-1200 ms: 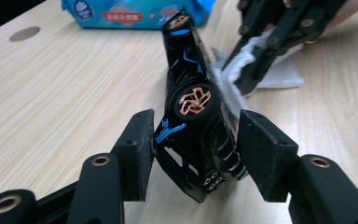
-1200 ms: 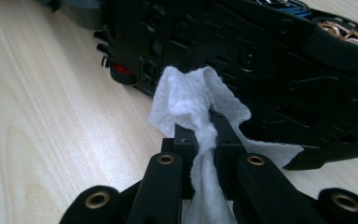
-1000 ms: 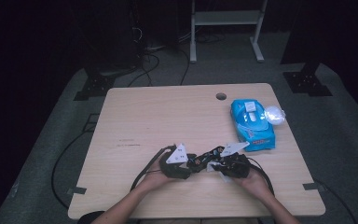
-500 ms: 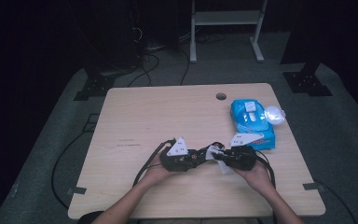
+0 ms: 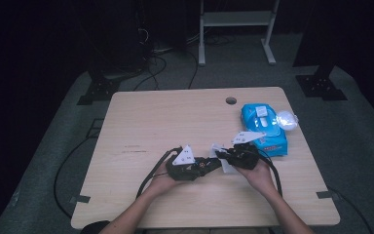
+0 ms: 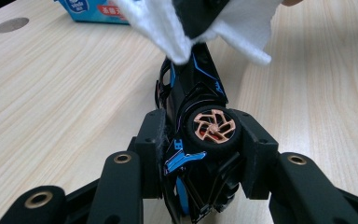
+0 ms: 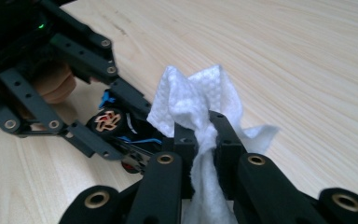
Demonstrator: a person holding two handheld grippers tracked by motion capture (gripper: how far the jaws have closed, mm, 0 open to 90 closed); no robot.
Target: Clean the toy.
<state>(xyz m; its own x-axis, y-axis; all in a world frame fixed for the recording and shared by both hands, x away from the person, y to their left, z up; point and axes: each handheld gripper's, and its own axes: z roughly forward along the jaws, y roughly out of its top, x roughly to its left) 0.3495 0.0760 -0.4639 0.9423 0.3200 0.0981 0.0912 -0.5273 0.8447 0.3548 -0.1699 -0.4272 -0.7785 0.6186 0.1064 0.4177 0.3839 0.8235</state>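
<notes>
Pale wooden tabletop carries one blue wipes packet. One black toy car with blue trim and copper wheels sits clamped in the left gripper, its jaws just closing; its nose hides behind one white wipe, pinched in the right gripper.

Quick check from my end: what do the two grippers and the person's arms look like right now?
Both grippers are black, each topped by a grey three-cornered plate with dark dots: left gripper, right gripper. Their jaws are flat black linkage bars joined by brass-coloured rivets, ending in blocky black pads. A black cable loops back from the left gripper, another from the right. The forearms are bare, no sleeves visible.
</notes>
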